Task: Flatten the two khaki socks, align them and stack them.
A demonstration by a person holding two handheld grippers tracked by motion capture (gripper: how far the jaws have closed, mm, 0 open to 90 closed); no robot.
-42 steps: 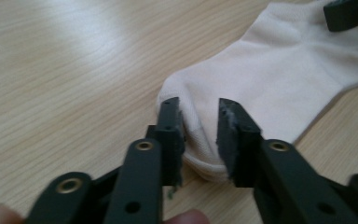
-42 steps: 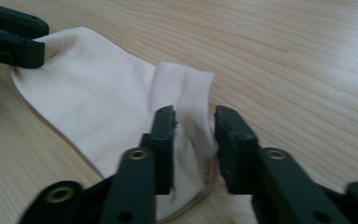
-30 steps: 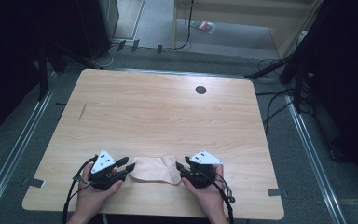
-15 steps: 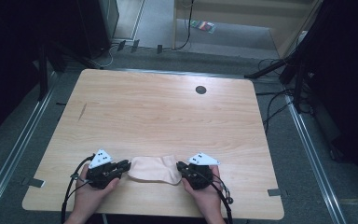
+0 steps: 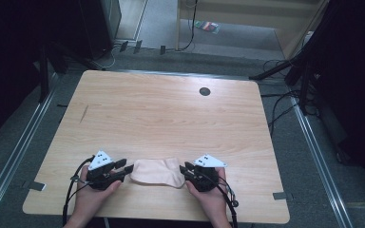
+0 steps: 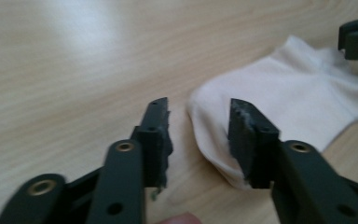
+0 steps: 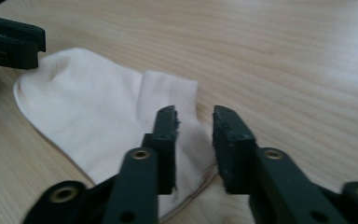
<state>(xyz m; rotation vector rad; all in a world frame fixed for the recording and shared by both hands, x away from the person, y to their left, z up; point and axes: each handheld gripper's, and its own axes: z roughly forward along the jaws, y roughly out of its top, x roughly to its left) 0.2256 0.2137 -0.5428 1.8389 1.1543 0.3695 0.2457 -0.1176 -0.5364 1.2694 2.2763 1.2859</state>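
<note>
A cream sock (image 5: 157,172) lies flat on the wooden table (image 5: 171,118), close to its front edge. My left gripper (image 5: 126,166) is at the sock's left end and my right gripper (image 5: 186,170) at its right end. In the left gripper view the left gripper (image 6: 199,116) is open, its jaws just having been opening, and the sock's rounded end (image 6: 298,98) reaches into the gap untouched. In the right gripper view the right gripper (image 7: 195,116) is open too, its jaws also just opened, with the ribbed cuff of the sock (image 7: 88,107) lying under them, not pinched.
A dark round hole (image 5: 204,91) sits near the table's far edge and a short dark mark (image 5: 84,113) toward its left side. Bare tabletop stretches beyond the sock. Cables and metal floor rails (image 5: 313,142) run past the table's sides.
Both grippers have stayed at the sock's two ends. Their jaws were closer together half a second ago and now stand apart. The sock still lies in the same spot.
</note>
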